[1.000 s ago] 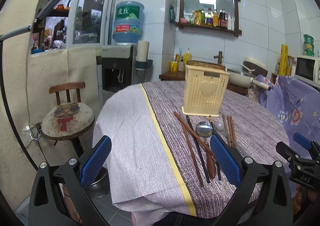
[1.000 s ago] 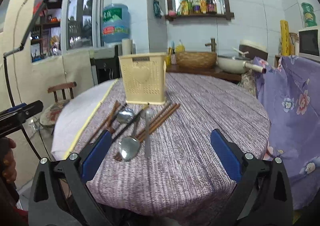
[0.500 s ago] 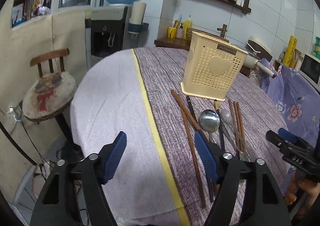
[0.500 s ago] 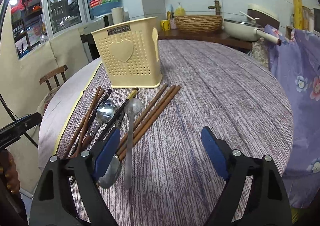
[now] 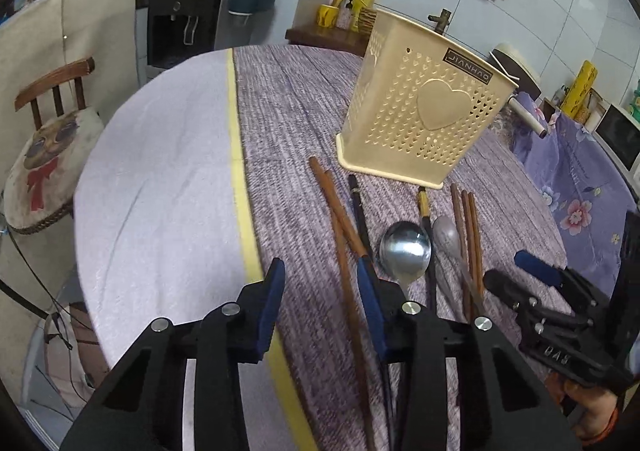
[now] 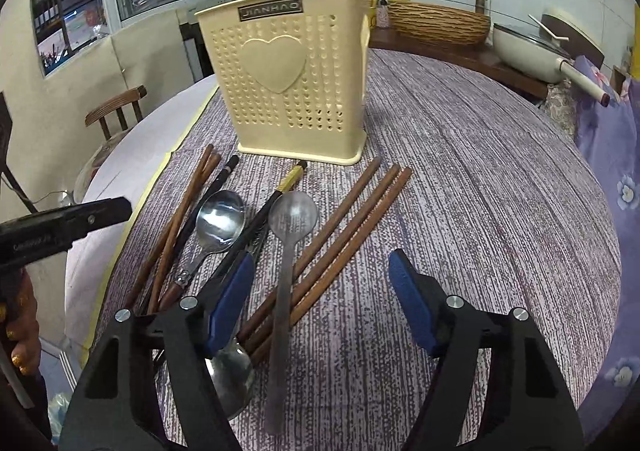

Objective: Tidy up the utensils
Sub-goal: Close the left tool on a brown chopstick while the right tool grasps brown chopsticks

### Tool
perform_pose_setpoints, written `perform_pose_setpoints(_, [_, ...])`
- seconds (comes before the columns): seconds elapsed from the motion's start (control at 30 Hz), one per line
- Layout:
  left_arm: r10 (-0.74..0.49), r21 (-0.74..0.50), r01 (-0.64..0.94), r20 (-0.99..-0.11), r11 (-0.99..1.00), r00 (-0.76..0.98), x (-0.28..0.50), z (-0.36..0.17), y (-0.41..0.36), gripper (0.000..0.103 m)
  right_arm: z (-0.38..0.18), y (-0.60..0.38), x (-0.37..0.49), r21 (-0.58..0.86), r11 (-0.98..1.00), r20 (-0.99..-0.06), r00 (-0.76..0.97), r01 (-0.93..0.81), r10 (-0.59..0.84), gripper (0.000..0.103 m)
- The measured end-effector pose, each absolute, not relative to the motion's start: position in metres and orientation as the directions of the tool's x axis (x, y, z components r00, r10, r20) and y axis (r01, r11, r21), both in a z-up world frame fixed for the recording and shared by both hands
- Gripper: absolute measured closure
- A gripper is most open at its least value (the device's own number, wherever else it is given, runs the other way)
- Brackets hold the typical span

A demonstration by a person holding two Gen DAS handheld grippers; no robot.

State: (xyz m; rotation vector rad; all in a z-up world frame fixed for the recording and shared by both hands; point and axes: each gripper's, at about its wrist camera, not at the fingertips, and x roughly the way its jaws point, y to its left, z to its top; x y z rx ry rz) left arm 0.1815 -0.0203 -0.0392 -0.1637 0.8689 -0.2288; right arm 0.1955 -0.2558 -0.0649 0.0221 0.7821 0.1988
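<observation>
Left gripper (image 5: 322,291): my fingers are closing, nothing pinched, brown chopsticks (image 5: 340,227) between their tips.
Right gripper (image 6: 320,291): my fingers are closing, still apart, over three chopsticks (image 6: 352,219) and a steel spoon (image 6: 290,239).
Utensil holder (image 6: 292,75): upright on the table (image 6: 480,187), beyond both fingertips.

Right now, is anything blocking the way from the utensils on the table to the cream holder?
Nothing visible. The chopsticks and spoons lie directly before the cream holder, with only bare tablecloth between.
</observation>
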Motion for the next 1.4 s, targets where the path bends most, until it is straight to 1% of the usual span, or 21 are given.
perform_pose_setpoints(0.17, [-0.291,-0.259,0.140,-0.764,0.956,0.576,0.213,-0.043,-0.034,0.072,-0.067,-0.261,0.196,0.097,0.983,-0.700,0.691,-0.158,0.180,0.033])
perform_pose_setpoints(0.33, [-0.262,-0.252,0.096,-0.794,0.963,0.549,0.237,-0.051,-0.037,0.080,-0.069,-0.269,0.199,0.094,0.987,-0.705,0.691,-0.133,0.160,0.033])
perform_pose_setpoints(0.53, [-0.251,-0.234,0.099,-0.816,0.967,0.520,0.245,-0.063,-0.043,0.090,-0.071,-0.277,0.208,0.103,0.989,-0.713,0.685,-0.104,0.146,0.034])
perform_pose_setpoints(0.57, [-0.257,-0.242,0.097,-0.815,0.965,0.519,0.246,-0.064,-0.041,0.090,-0.072,-0.278,0.209,0.106,0.989,-0.714,0.684,-0.099,0.145,0.035])
perform_pose_setpoints(0.63, [-0.266,-0.254,0.095,-0.815,0.963,0.515,0.247,-0.065,-0.037,0.091,-0.072,-0.282,0.214,0.115,0.990,-0.720,0.679,-0.084,0.141,0.040])
perform_pose_setpoints(0.67, [-0.271,-0.258,0.098,-0.813,0.961,0.515,0.246,-0.066,-0.035,0.091,-0.073,-0.284,0.216,0.120,0.990,-0.723,0.676,-0.076,0.140,0.041])
perform_pose_setpoints(0.8, [-0.284,-0.275,0.094,-0.814,0.957,0.507,0.251,-0.069,-0.025,0.091,-0.079,-0.293,0.230,0.177,0.983,-0.747,0.645,-0.041,0.161,0.052])
perform_pose_setpoints(0.93, [-0.264,-0.251,0.095,-0.821,0.963,0.506,0.261,-0.073,-0.019,0.091,-0.083,-0.290,0.245,0.187,0.982,-0.767,0.621,-0.020,0.158,0.062])
perform_pose_setpoints(1.1, [-0.256,-0.233,0.110,-0.824,0.966,0.505,0.265,-0.074,-0.016,0.091,-0.084,-0.292,0.257,0.184,0.983,-0.779,0.610,0.005,0.143,0.070])
perform_pose_setpoints(1.23, [-0.234,-0.206,0.111,-0.835,0.972,0.499,0.274,-0.073,-0.020,0.091,-0.083,-0.288,0.274,0.139,0.990,-0.797,0.595,0.011,0.105,0.077])
perform_pose_setpoints(1.4, [-0.205,-0.166,0.123,-0.843,0.978,0.498,0.285,-0.072,-0.031,0.091,-0.083,-0.285,0.294,0.128,0.991,-0.805,0.586,0.024,0.090,0.078])
